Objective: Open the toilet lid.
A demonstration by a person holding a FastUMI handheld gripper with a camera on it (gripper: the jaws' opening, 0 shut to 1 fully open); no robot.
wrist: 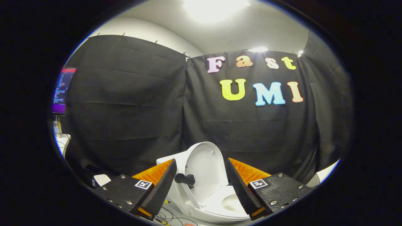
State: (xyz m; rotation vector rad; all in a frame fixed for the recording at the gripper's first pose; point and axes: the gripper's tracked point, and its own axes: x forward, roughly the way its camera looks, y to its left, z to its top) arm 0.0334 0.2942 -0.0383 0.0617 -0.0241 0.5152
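The toilet lid [205, 164] stood raised near upright at the lower centre of the frame, leaning back toward the black cloth wall [125, 103], with the seat [227, 202] and bowl exposed just below it. The gripper [199, 185] hung in front with its fingers spread wide, pinching nothing, the lid showing in the gap between them. To my eye the lift looked done; the sound finish would be to draw straight back, slowly, so neither finger clipped the lid's edge and tipped it down.
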